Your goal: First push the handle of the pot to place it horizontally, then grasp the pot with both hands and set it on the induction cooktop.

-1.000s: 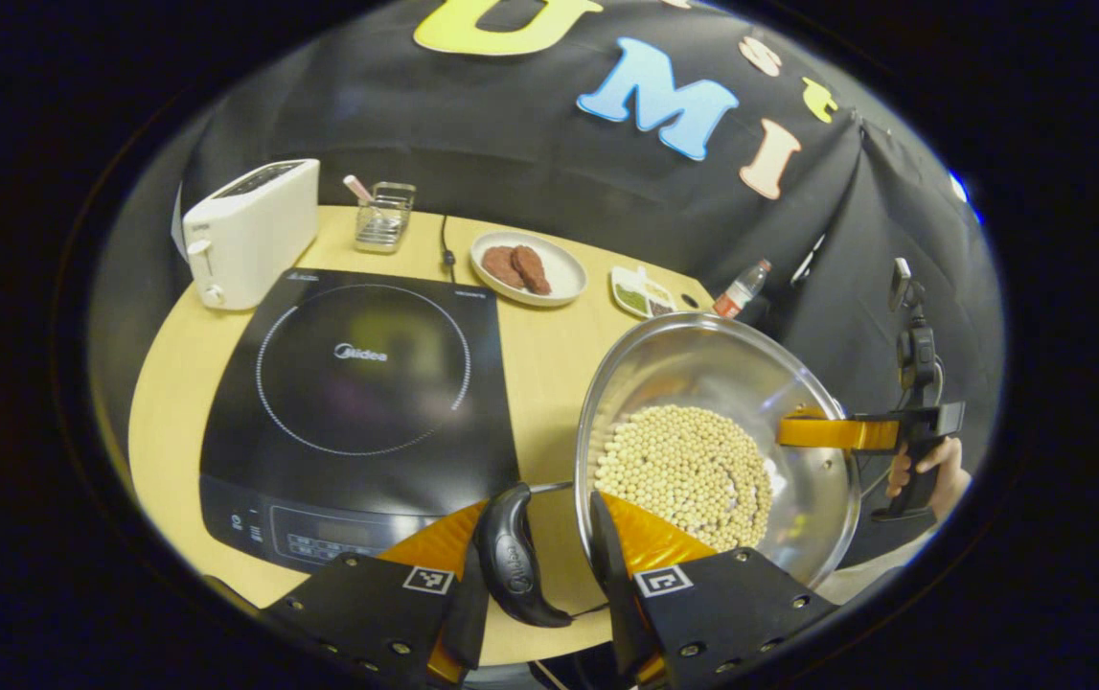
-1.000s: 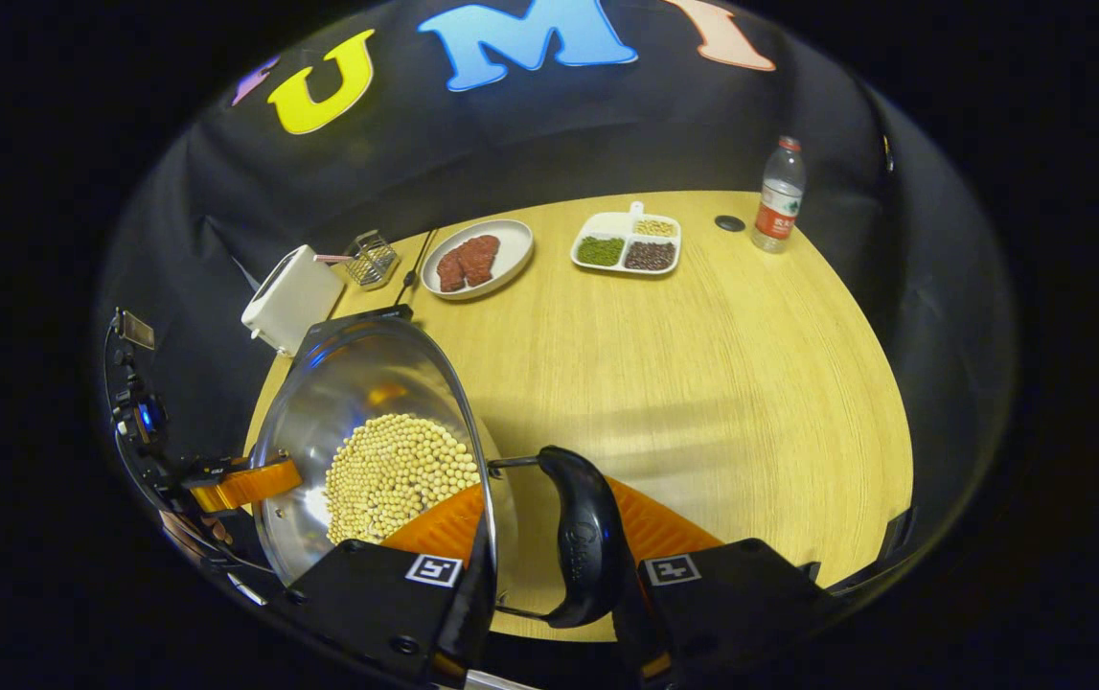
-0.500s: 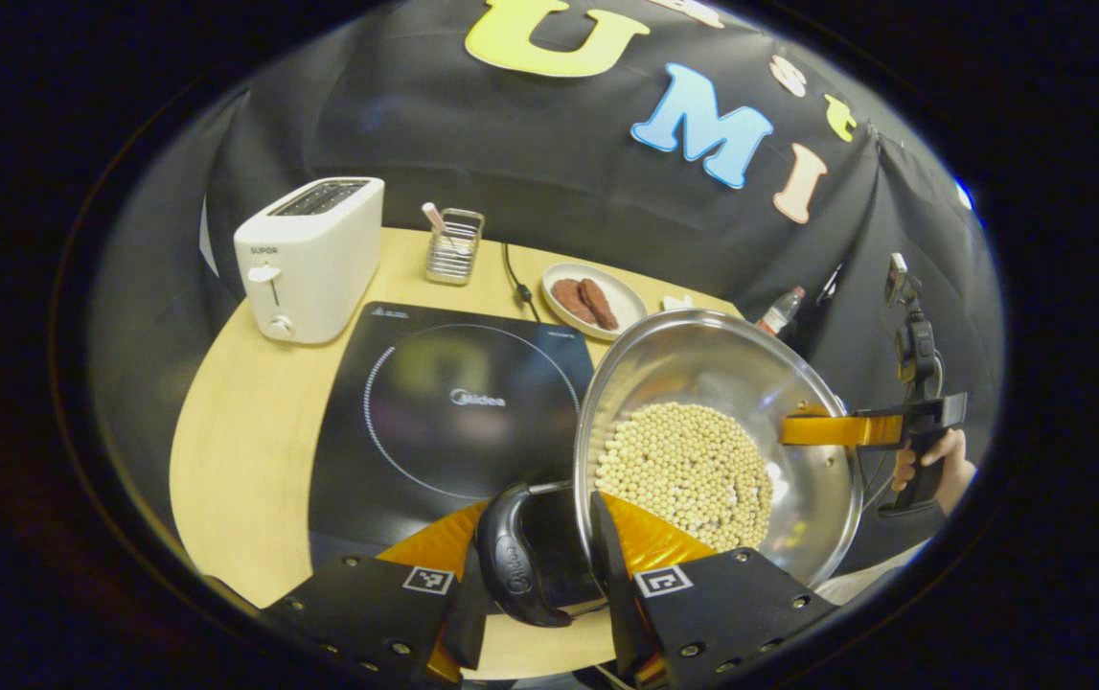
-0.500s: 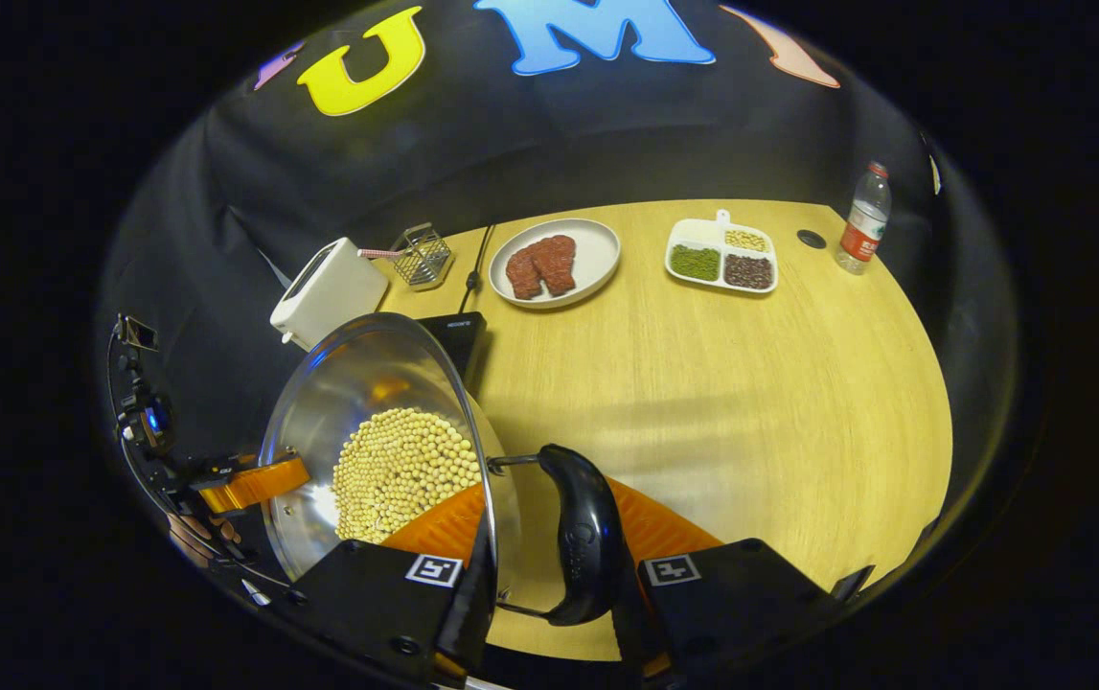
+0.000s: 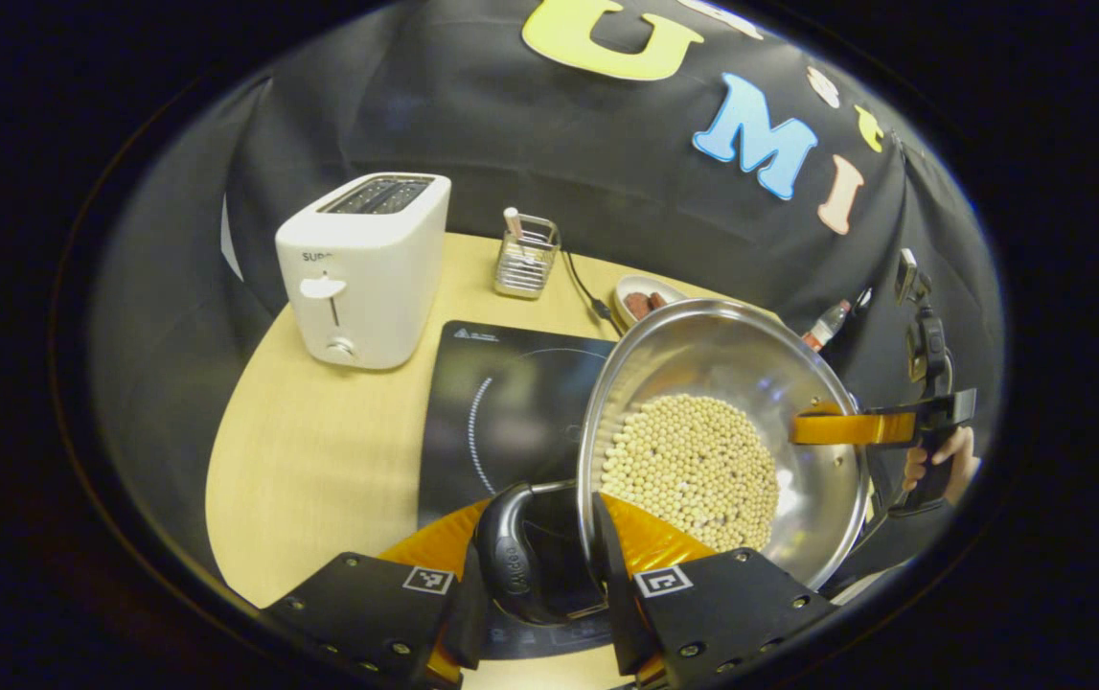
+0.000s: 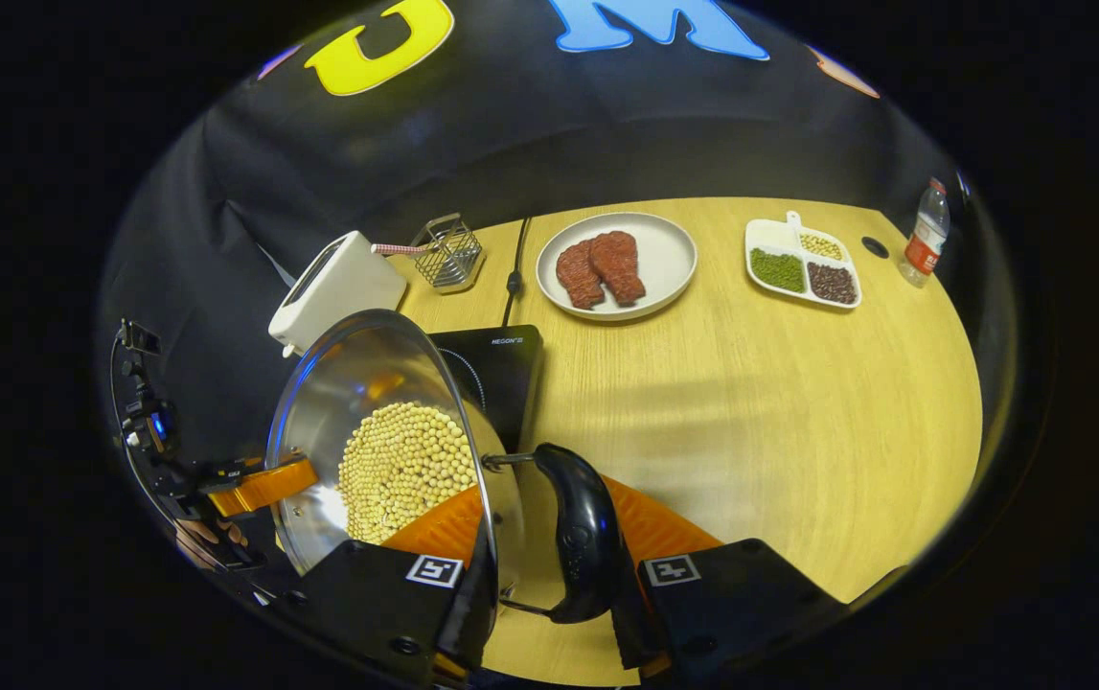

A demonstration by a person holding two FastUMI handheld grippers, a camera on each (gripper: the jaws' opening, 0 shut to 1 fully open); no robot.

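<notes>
Carrying the pot level is the main care now, because it holds many small round beans and they roll to the low side if I tilt it. I judge that both hands must go at the same height and the same speed, and that I must lower the pot flat onto the ring of the induction cooktop, not slide it there.

My left hand-held gripper is clamped on the black side handle of the pot; in the left gripper view one finger is outside the handle and the other is against the steel rim, so the handle sits between them. My right hand-held gripper grips the opposite handle in the same way in the right gripper view. In the left gripper view I see it also across the pot, with a hand behind it.

The pot is in the air between my two hand-held grippers, touching both. In the left gripper view it is partly above the right part of the cooktop, and the ring is to the left of the pot. I think it needs more travel to that side before I put it down. A toaster stands on the bench just beyond the cooktop, so I keep away from it.
</notes>
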